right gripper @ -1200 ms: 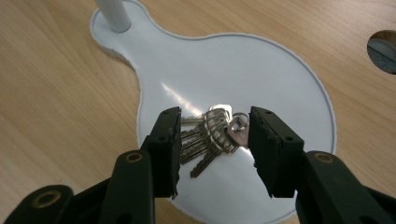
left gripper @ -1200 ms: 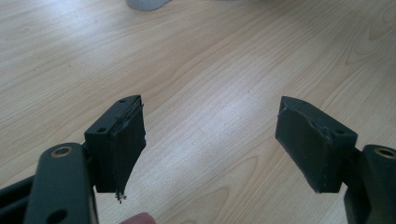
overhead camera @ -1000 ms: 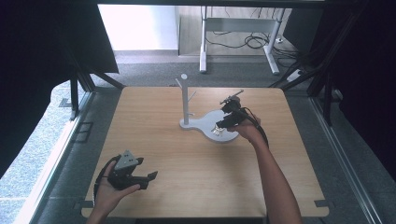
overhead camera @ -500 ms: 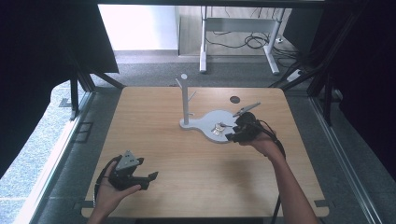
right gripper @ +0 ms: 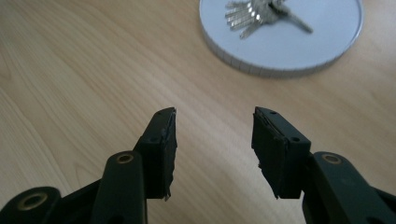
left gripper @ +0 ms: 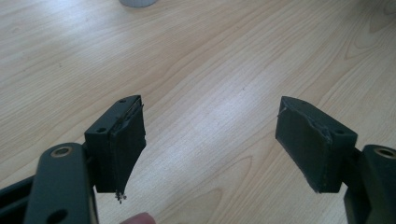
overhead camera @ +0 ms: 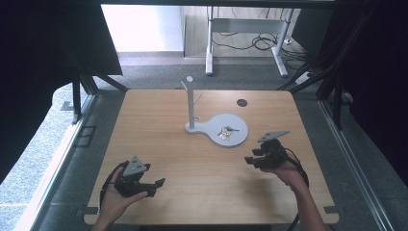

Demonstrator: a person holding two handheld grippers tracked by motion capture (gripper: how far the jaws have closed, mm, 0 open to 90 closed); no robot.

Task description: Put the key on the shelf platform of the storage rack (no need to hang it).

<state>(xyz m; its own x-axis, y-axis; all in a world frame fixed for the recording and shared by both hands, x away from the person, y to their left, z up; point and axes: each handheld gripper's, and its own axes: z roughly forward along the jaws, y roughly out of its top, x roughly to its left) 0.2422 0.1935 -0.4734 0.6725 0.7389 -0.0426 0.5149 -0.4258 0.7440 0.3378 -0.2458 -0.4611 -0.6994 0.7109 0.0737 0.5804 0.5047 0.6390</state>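
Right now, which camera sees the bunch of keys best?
The right gripper view: the keys lie close up on the white tray, blades fanned out. The high view shows them only as a tiny glint on that tray, beside the stand's post.

Bare table (overhead camera: 192,163) around; stand (overhead camera: 191,103) blocks centre
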